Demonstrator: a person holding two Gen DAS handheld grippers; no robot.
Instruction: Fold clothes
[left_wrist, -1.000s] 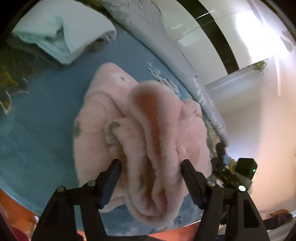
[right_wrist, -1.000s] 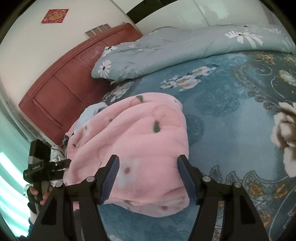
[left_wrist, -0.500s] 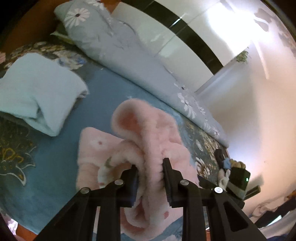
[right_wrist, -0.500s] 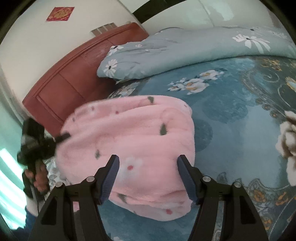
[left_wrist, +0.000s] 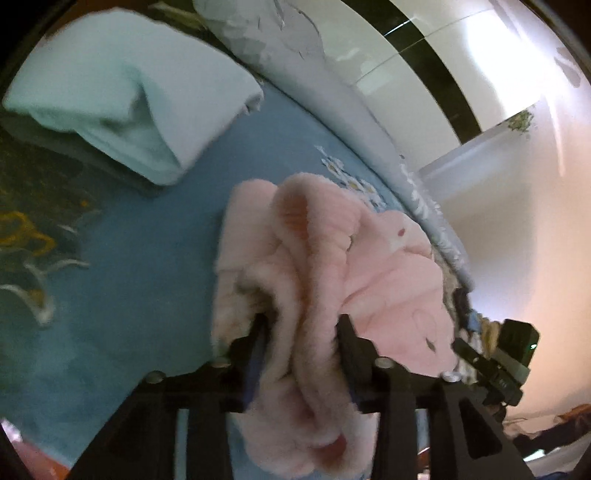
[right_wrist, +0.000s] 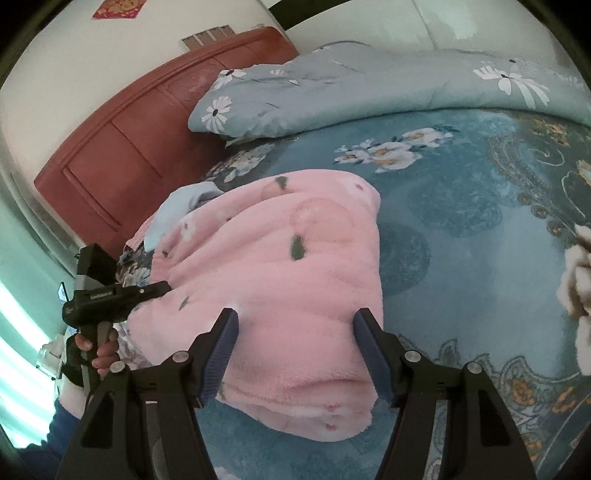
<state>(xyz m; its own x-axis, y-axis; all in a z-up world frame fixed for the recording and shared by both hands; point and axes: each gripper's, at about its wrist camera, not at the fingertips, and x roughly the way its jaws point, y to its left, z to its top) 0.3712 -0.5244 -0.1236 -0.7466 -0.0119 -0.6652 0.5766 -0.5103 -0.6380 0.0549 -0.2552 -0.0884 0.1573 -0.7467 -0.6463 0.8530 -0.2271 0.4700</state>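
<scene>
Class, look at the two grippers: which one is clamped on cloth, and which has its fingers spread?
The left gripper is clamped on a thick fold of the pink fleece garment. The right gripper is spread wide, with the garment between its fingers unpinched.

The left gripper (left_wrist: 302, 332) pinches a thick fold of pink fleece garment (left_wrist: 388, 280) above the blue bedspread (left_wrist: 147, 258), near a folded pale towel (left_wrist: 122, 85).

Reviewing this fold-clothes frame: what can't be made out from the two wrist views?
- Left wrist: the left gripper clamps a bunched fold of the pink fleece garment; the fleece hides the finger pads, and motion blur smears its edges.
- Right wrist: the garment's far side and what kind of garment it is.
- Right wrist: the light blue cloth is mostly hidden behind the fleece.
- Left wrist: the folded pale towel is blurred.
</scene>
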